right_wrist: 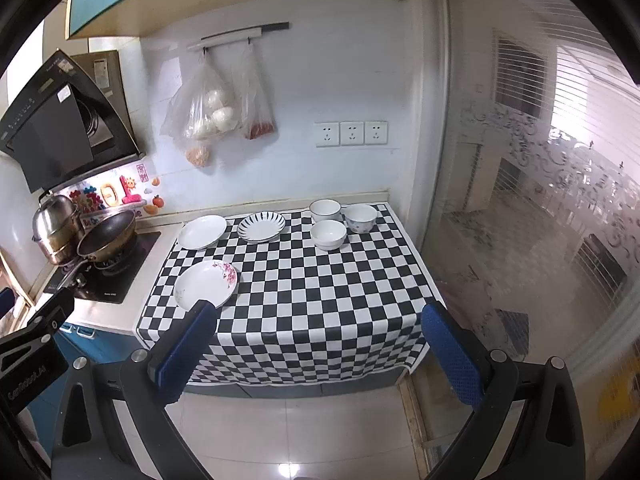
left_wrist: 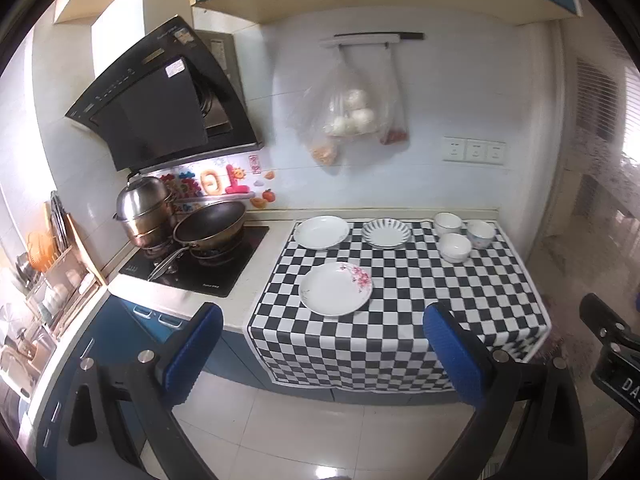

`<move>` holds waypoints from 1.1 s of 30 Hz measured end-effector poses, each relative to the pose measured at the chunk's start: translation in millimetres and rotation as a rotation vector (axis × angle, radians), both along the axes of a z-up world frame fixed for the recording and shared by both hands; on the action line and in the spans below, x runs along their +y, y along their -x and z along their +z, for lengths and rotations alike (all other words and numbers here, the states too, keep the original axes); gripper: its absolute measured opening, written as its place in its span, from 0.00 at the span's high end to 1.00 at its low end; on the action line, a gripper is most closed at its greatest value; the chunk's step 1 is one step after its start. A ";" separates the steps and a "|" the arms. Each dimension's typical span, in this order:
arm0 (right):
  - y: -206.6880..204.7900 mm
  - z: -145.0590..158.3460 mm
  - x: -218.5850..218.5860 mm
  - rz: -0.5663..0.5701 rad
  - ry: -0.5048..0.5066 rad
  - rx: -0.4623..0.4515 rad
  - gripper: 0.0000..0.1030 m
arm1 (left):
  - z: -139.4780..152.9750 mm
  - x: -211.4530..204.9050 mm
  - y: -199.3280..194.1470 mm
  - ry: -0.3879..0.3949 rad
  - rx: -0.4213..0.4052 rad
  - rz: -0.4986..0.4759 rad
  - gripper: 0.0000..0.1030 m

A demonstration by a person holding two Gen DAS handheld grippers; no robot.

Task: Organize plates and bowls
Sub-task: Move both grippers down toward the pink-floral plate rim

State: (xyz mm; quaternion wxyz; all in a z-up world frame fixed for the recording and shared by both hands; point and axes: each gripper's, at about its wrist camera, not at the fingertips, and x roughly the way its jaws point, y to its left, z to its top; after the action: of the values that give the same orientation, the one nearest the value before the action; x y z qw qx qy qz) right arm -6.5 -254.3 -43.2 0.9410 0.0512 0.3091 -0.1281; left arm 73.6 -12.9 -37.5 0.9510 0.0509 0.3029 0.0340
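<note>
Both grippers hung over the floor, short of the black-and-white checkered cloth (left_wrist: 400,300) covering the counter. Left gripper (left_wrist: 324,344): blue-padded fingers spread wide, nothing between them. Right gripper (right_wrist: 320,344): likewise spread wide and empty.

On the cloth:
- white round plate with pink blossom print (left_wrist: 335,288), near the cloth's front-left part, lying flat;
- plain white round plate (left_wrist: 321,232), at the cloth's back-left corner;
- white shallow dish with dark radial stripes (left_wrist: 386,233), at the cloth's back edge, just right of the plain plate;
- three small white bowls, upright, clustered at the cloth's back-right corner: one rearmost (left_wrist: 448,222), one frontmost (left_wrist: 454,247), one rightmost with a faint pattern (left_wrist: 481,234) (motif probably floral; too small to confirm).

Left of the cloth, a dark wok (left_wrist: 210,226) sat on the black stove.
</note>
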 end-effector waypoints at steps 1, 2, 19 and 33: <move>-8.3 -2.6 -1.2 0.010 0.003 0.003 0.00 | -2.4 -0.1 -4.3 0.001 0.002 0.005 0.00; -15.0 -4.1 -2.0 0.015 0.008 0.005 0.00 | -5.5 -0.5 -10.5 0.001 0.004 0.017 0.00; -201.8 -53.9 27.2 0.024 0.044 0.057 0.00 | -45.7 21.2 -153.5 0.021 0.063 0.012 0.00; -398.4 -129.5 72.9 -0.008 0.015 0.165 0.00 | -106.0 75.7 -337.7 -0.023 0.191 -0.086 0.00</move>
State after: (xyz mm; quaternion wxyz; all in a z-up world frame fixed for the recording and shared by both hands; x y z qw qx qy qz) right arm 392.0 -181.4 -172.7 0.9121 0.0346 0.3845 -0.1382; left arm 411.3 62.8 -143.5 0.9177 0.0778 0.3895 -0.0084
